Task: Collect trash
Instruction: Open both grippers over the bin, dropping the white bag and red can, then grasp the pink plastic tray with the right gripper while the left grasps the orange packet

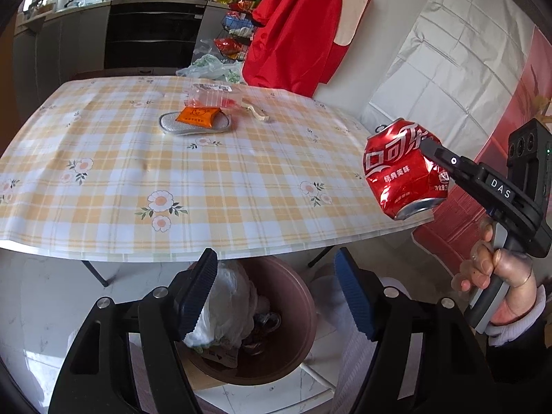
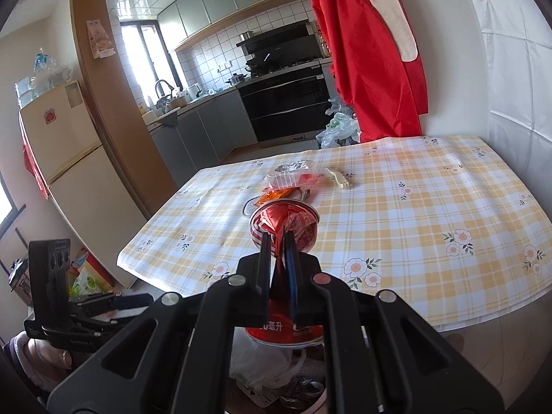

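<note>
The right gripper (image 2: 277, 241) is pinching a crushed red cola can (image 2: 283, 222), its two pads pressed hard into the dented wall so the metal is folding between them, and it is holding the can in the air just past the near edge of the table (image 2: 431, 227), with the can's base hanging under its fingers. Directly below that gripper a brown trash bin (image 1: 296, 307) is sitting on the floor, already holding a white plastic bag (image 1: 224, 307) and other scraps. The left gripper (image 1: 276, 293) is hanging over the same bin with its jaws spread wide and nothing between the pads; the bag is lying in the bin beneath them. The step in hand looks like the drop: one piece of rubbish appears to be in, and the can is next. That calls for the right hand to be bringing the can squarely over the bin's mouth and then parting its pads, with the left gripper clearing out of the way. Ahead of both grippers, out in the middle of the table, an orange packet (image 1: 198, 117) is lying on a grey pad (image 1: 195, 126) with a clear plastic wrapper (image 1: 210, 98) just behind it, probably awaiting collection.
</note>
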Available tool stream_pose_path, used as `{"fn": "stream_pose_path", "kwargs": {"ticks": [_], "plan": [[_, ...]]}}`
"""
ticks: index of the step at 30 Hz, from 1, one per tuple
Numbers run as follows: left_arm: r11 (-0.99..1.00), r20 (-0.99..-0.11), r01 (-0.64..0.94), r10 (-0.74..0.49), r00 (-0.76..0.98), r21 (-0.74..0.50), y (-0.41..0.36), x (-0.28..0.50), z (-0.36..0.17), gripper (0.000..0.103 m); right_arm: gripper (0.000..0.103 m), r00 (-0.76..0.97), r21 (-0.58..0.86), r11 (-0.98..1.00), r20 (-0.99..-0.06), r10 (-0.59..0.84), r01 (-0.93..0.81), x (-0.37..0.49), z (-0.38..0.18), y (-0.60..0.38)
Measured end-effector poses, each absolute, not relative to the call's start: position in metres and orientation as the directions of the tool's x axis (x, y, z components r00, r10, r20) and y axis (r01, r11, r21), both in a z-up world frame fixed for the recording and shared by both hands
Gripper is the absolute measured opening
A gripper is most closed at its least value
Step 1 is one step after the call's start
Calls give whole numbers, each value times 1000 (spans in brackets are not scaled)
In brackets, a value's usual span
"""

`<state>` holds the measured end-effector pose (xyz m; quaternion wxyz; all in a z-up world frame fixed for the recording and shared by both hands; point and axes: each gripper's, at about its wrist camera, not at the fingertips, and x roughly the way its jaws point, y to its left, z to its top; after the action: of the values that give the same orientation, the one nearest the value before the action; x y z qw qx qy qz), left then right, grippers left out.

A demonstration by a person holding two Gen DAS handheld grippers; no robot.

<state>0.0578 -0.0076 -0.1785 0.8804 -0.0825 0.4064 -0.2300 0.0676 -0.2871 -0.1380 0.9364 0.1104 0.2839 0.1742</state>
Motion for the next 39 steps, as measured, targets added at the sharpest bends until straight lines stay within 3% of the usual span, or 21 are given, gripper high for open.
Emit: {"fn": "stream_pose_path", "kwargs": {"ticks": [12, 15, 18, 20, 21, 23, 25, 29, 39], "plan": [[963, -600, 130, -250, 760, -236, 49, 49, -147, 87, 13, 690, 290, 889, -561, 458, -354, 65, -151, -252], [967, -597, 103, -227, 769, -235, 59, 49, -146, 88, 20, 650, 298, 869, -577, 494, -395, 64, -156, -236], [967, -599, 92, -222, 769, -239, 64, 49, -148, 88, 31, 618, 292, 848, -587, 524, -442, 62, -158, -218], [967, -598, 93, -221, 771, -238, 65, 48, -149, 88, 56, 624, 261, 854, -592, 509, -449, 61, -156, -211], [968, -596, 94, -219, 772, -234, 65, 47, -149, 88, 63, 633, 248, 860, -591, 500, -446, 60, -155, -210], [969, -596, 96, -216, 774, -226, 64, 47, -151, 88, 85, 656, 226, 877, -591, 469, -423, 62, -154, -213], [971, -596, 94, -211, 775, -222, 64, 47, -152, 88, 95, 685, 200, 906, -599, 415, -374, 64, -153, -219], [972, -601, 86, -204, 773, -220, 65, 48, -156, 89, 97, 715, 161, 947, -624, 316, -278, 71, -159, -234], [976, -624, 88, -195, 757, -199, 65, 69, -167, 89, 97, 711, 151, 969, -658, 246, -195, 88, -179, -260]]}}
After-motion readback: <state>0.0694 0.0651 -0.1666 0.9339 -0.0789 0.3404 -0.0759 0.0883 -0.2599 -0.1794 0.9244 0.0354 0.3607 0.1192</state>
